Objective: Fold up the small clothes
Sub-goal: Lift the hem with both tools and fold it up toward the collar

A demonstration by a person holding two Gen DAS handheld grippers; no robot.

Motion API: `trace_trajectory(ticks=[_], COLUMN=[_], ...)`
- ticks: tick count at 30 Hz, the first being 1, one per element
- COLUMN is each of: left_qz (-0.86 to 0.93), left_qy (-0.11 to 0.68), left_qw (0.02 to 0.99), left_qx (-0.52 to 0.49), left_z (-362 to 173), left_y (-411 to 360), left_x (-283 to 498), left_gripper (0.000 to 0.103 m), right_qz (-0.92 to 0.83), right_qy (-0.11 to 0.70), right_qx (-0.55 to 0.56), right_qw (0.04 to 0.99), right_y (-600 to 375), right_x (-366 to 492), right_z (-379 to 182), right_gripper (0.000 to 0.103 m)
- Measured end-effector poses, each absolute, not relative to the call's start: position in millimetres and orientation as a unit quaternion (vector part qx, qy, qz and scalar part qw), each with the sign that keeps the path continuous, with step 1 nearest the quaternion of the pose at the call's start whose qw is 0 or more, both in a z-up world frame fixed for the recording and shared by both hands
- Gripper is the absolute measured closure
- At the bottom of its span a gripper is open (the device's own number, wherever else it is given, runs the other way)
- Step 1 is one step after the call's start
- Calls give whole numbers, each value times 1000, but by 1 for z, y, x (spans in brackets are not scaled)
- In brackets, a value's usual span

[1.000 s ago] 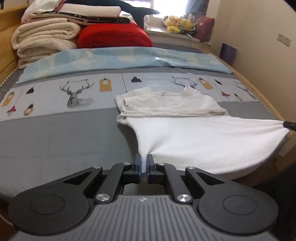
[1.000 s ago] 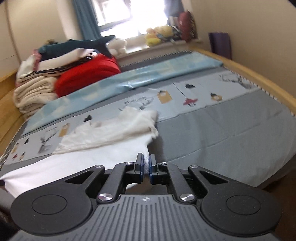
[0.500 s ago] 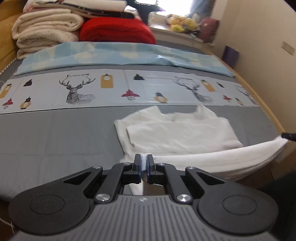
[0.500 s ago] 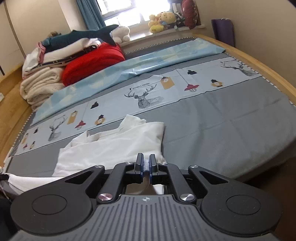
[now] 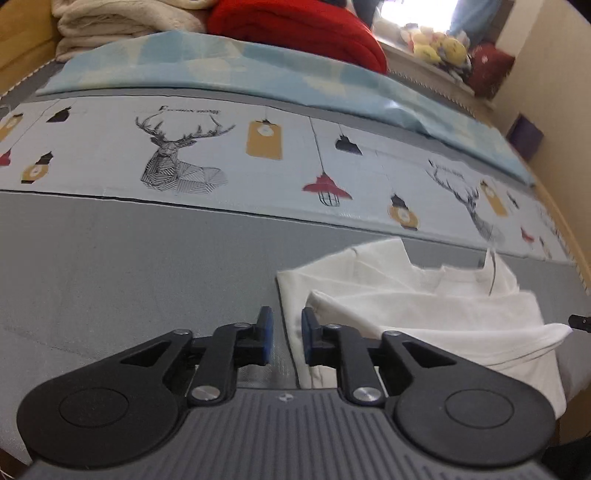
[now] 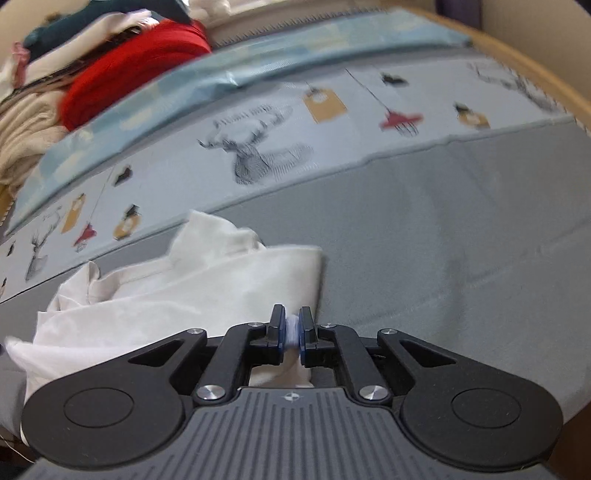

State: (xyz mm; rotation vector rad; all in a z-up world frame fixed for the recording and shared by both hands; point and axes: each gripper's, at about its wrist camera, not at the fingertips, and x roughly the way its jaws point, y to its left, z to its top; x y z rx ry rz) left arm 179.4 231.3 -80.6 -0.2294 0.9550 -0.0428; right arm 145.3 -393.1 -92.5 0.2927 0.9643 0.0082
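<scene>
white shirt point(image 5: 424, 317) lies folded on the bed point(image 5: 129, 277); my left gripper point(image 5: 284, 334) stands open, empty; right gripper point(image 6: 291, 330) pinches its corner, i judge release next.

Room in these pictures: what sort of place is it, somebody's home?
Most likely a bedroom at home. The white garment lies on a wide bed with a deer-print sheet, folded blankets are stacked at its head, and plush toys sit on the windowsill.
</scene>
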Motion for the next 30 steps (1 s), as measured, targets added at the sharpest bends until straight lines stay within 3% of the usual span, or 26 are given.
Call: trace_trajectory(ticks=[4,14,21,30], left_qz=[-15,-34,-21,-16], left_qy=[495,514,520,523], left_qw=[865,855,851,849], left_qx=[-86,-61,-70,-74], left_z=[-94,-119,-129,-135], left_y=[231,194,181,171], left_x=[179,190,217,239], left_gripper=[85,80,75,76], right_qz=[-6,46,69,63], right_qy=[424,504,490,477], right_qx=[127,55,49,56], right_qw=[897,861,867,875], right_y=[-403,-388,-370,-354], right_x=[138,134,156,190], right_z=[-83,-122,-128,-134], right_gripper=[93,91,79,77])
